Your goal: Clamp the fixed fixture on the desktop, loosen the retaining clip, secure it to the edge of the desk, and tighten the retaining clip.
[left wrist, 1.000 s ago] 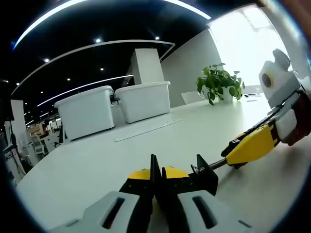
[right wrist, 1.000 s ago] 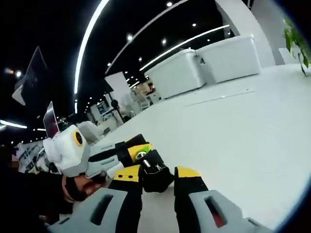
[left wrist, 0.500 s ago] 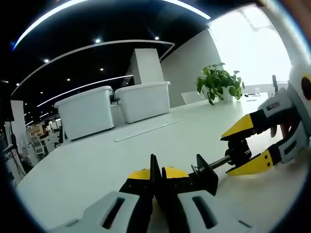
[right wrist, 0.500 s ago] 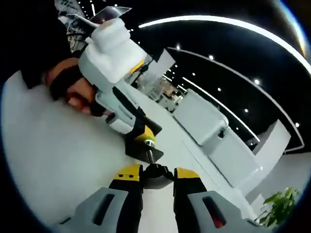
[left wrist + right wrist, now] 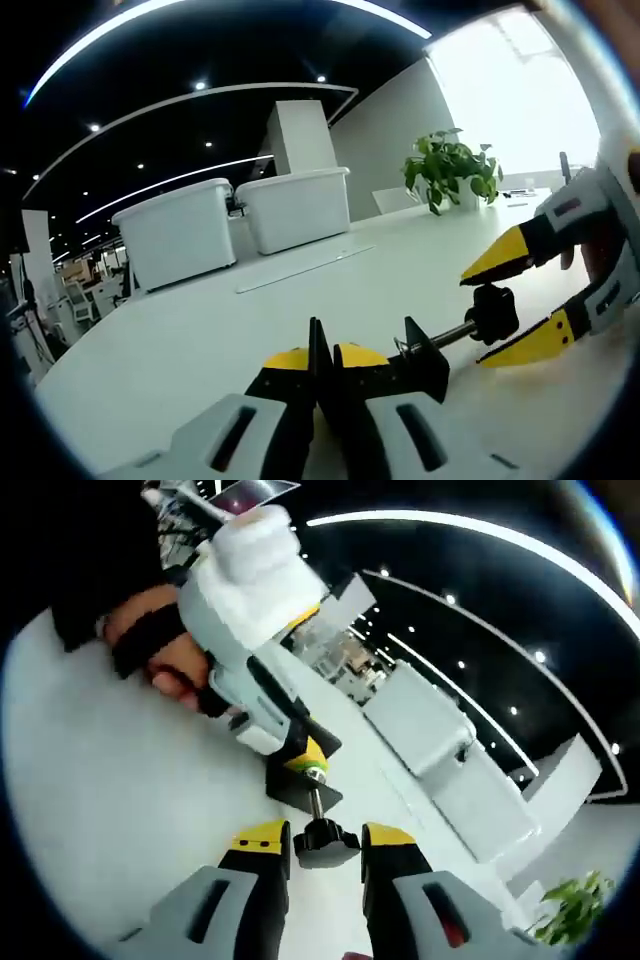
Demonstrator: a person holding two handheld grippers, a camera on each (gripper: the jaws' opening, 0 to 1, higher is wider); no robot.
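- One broad white desk [image 5: 200, 340] carries everything; two white bins [image 5: 240, 220] and a potted plant [image 5: 450, 170] stand at its far side, well apart from the work.
- The left gripper [image 5: 325, 365] is clenched on the black fixture [image 5: 415, 365], which is held at the near middle of the desk. It is unchanged from a second ago. In the right gripper view the same gripper [image 5: 262, 705] is seen from the front, with a hand [image 5: 165, 655] behind it.
- The right gripper [image 5: 515, 305] comes in from the right. A second ago its yellow tips were closed over the knob [image 5: 495, 312]; they are now released and stand apart, one on each side of it.
- Its own view has been rolled well round since then, which suggests that a turn was given to the knob [image 5: 325, 842] and that a fresh grip is being prepared. Loosening is judged to be under way; fixing to the desk edge is not yet done.
- Between the right gripper's [image 5: 325, 838] own jaws, contact with the knob cannot be told.
- The screw [image 5: 445, 338] is partly seen; the fixture's mouth is covered by the left jaws, so its opening cannot be judged.
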